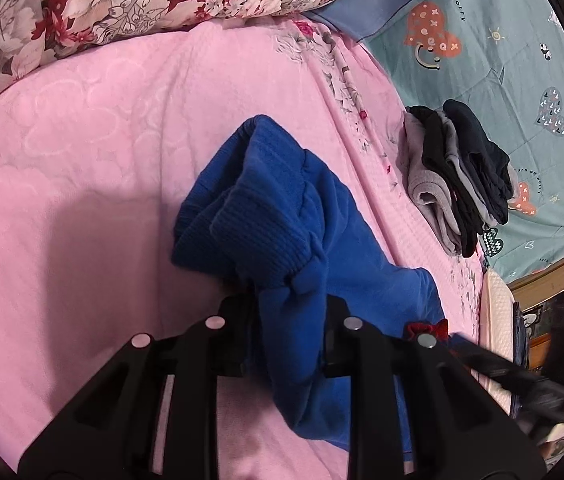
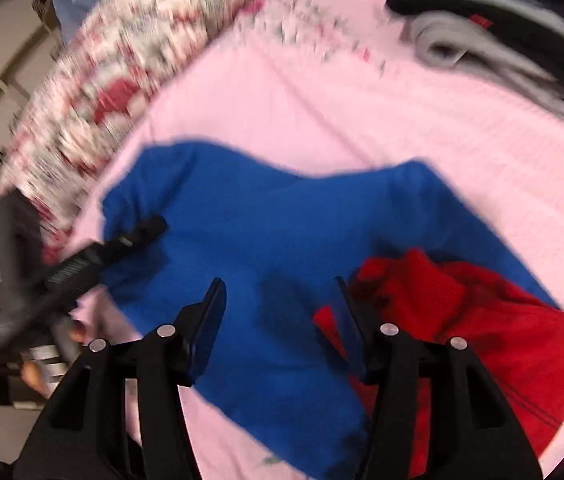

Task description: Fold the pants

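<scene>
The teal sheet (image 1: 490,64) reads "worry". The blue pants (image 1: 282,216) lie bunched on the pink bed (image 1: 82,160), gripped by the left gripper (image 1: 286,320); the right gripper (image 2: 278,312) hovers spread above them.

Blue pants (image 1: 282,216), bunched, on pink bedspread (image 1: 82,160)

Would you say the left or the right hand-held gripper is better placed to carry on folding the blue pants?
Left, probably: the left hand-held gripper already has the blue pants bunched between its fingers, while the right hand-held gripper hovers open above them.
</scene>
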Demonstrator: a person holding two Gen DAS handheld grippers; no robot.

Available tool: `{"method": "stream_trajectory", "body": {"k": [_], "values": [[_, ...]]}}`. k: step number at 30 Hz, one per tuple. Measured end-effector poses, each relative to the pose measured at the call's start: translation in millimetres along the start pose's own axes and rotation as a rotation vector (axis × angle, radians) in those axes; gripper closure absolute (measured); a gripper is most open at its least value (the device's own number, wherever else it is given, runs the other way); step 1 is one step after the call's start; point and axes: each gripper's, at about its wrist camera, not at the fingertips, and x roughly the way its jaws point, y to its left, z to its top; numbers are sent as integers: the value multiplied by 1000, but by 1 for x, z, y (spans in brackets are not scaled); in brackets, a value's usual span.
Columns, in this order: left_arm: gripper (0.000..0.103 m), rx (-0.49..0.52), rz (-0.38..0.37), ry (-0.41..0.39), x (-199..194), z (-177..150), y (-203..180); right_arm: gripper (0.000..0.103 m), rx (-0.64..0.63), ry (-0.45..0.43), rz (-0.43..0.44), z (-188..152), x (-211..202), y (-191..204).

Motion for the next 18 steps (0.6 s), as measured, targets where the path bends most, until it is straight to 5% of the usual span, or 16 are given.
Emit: {"method": "stream_trajectory", "body": {"k": [4, 9, 18], "values": [[80, 56, 46, -32, -5, -3, -13, 43, 83, -161, 27, -26, -83, -38], [81, 240, 152, -116, -26, -14, -63, 43, 259, -230, -98, -98, -138, -113], [100, 712, 93, -154, -53, -86, -215, 43, 506, -318, -45, -193, -178, -199]]}}
